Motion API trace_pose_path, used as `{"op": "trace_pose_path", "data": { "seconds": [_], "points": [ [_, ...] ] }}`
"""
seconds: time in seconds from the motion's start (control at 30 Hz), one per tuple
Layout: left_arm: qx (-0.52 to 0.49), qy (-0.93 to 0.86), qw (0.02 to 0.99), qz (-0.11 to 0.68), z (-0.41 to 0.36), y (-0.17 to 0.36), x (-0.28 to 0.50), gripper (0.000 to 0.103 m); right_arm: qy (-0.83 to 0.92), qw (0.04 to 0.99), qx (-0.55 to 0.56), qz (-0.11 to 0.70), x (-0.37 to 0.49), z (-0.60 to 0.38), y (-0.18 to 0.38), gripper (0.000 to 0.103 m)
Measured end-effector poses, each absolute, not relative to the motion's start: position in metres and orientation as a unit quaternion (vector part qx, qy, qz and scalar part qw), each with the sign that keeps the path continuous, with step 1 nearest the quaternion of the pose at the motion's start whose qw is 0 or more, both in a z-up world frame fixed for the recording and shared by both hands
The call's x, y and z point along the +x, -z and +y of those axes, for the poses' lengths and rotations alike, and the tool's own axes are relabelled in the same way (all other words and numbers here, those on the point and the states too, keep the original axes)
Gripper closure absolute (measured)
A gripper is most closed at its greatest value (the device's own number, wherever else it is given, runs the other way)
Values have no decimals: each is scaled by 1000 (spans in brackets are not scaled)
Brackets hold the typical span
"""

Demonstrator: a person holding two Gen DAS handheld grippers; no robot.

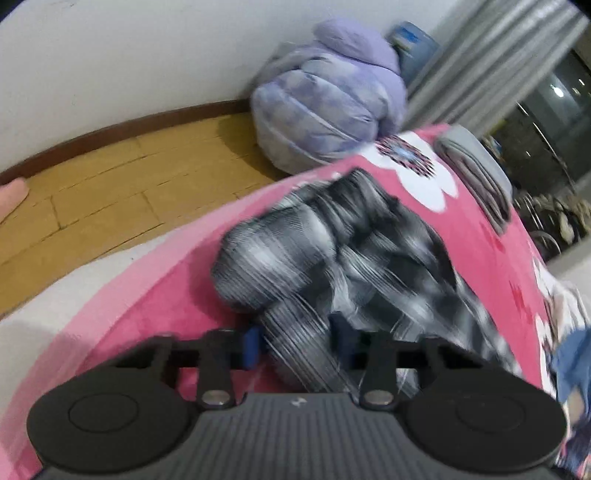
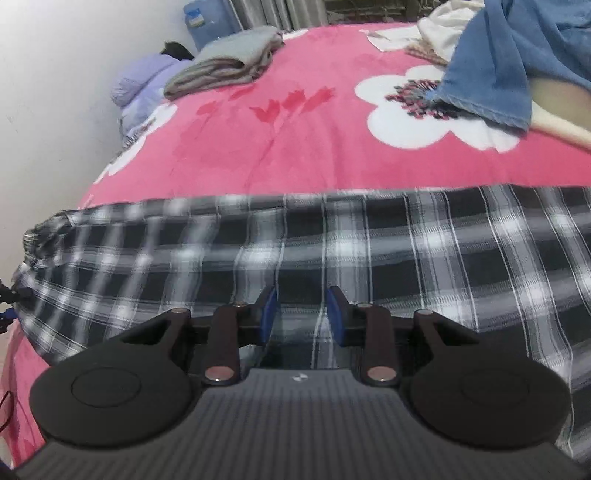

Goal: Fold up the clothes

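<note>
On the pink blanket (image 2: pixel 258 147), both grippers held the plaid shirt (image 2: pixel 369 251): left gripper (image 1: pixel 299 345) on a bunched fold, right gripper (image 2: pixel 300 314) on its flat edge.

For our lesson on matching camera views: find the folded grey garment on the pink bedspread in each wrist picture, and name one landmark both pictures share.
Left wrist view: the folded grey garment lies upper right, near the bed's far edge.
Right wrist view: the folded grey garment lies upper left, also by the far edge.
Shared landmark: the blue water jug behind it.
</note>
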State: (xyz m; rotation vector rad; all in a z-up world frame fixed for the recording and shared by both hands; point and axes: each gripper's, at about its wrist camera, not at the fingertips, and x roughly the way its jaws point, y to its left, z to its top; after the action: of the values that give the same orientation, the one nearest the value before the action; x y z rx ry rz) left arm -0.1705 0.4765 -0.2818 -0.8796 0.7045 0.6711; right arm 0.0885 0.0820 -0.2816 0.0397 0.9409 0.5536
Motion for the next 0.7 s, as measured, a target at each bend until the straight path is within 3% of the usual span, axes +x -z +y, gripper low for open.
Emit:
{"op": "trace_pose_path", "data": {
  "seconds": [0.07, 0.17, 0.3, 0.43, 0.7],
  "points": [
    [-406, -323, 792, 321, 474, 279, -170, 90, -265, 854, 16, 447, 90, 85, 285, 74],
    [-337, -331, 828, 303, 449, 251, -159, 94, -261, 851, -2, 456, 94, 89, 300, 74],
    [-231, -266, 903, 246, 407, 195, -142, 94, -260, 848, 9, 462, 98, 88, 298, 74],
    [-189, -190, 941, 206, 372, 159, -119, 95, -258, 846, 33, 464, 103, 83, 296, 74],
    [-139, -1, 972, 191, 267, 157, -55, 95, -255, 842, 109, 463, 102, 60, 297, 75]
  ]
}}
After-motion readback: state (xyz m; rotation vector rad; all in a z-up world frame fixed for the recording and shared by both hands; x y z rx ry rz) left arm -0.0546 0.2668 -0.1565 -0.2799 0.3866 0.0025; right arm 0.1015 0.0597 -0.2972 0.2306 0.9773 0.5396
